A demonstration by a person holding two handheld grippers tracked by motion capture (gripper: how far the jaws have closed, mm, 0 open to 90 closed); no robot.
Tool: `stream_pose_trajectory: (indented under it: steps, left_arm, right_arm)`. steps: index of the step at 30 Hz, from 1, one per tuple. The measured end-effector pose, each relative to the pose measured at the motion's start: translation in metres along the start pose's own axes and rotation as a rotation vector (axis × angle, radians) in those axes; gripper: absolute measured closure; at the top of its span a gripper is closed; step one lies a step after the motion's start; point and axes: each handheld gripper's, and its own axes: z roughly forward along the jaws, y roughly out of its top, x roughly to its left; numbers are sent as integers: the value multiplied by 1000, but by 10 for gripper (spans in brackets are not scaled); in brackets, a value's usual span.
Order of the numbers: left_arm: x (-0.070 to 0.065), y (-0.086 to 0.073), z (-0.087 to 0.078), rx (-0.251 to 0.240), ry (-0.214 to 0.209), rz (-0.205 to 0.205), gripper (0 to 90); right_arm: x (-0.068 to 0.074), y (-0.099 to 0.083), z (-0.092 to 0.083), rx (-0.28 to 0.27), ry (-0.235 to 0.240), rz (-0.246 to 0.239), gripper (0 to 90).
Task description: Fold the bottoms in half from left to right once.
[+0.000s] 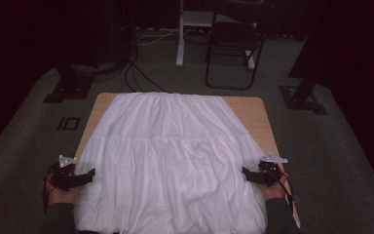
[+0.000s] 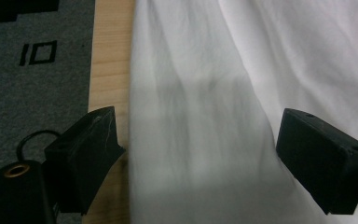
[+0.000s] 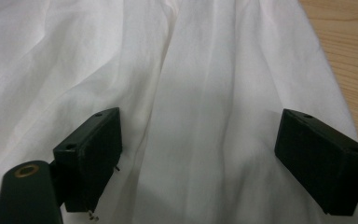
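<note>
A grey carpeted floor (image 1: 24, 126) surrounds a rectangular light wooden desk (image 1: 253, 109), and a black folding chair (image 1: 233, 41) stands on the carpet beyond the desk's far edge. A wide white gathered cloth skirt (image 1: 170, 161) lies spread flat over most of the desk, its narrow waistband along the far edge and its broad hem reaching the near edge, leaving bare wood at the two far corners and a strip along the right edge. The black left gripper (image 1: 86, 175) sits at the skirt's left side near the desk's left edge, its jaws spread wide, one over bare wood and one over the fabric, pinching nothing. The black right gripper (image 1: 247, 174) hovers at the skirt's right side, jaws likewise spread apart above the cloth, gripping nothing.
</note>
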Motion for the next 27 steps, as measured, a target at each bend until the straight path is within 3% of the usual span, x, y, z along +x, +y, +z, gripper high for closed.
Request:
stream_pose_trajectory:
  steps: [8, 18, 23, 24, 25, 27]
  left_arm:
    - [0, -2, 3, 14, 4, 15, 131]
    - [-7, -4, 1, 11, -29, 53, 156]
    - [-11, -3, -5, 4, -55, 69, 491]
    - [-12, -3, -5, 5, -64, 76, 491]
    - [-14, -2, -6, 8, -84, 92, 607]
    - [-15, -2, -6, 9, -96, 102, 660]
  right_arm:
    - [0, 0, 0, 0, 0, 1, 146]
    - [0, 0, 0, 0, -1, 1, 146]
    - [0, 0, 0, 0, -1, 1, 146]
    - [0, 0, 0, 0, -1, 1, 146]
    - [0, 0, 0, 0, -1, 1, 147]
    - [0, 0, 0, 0, -1, 1, 147]
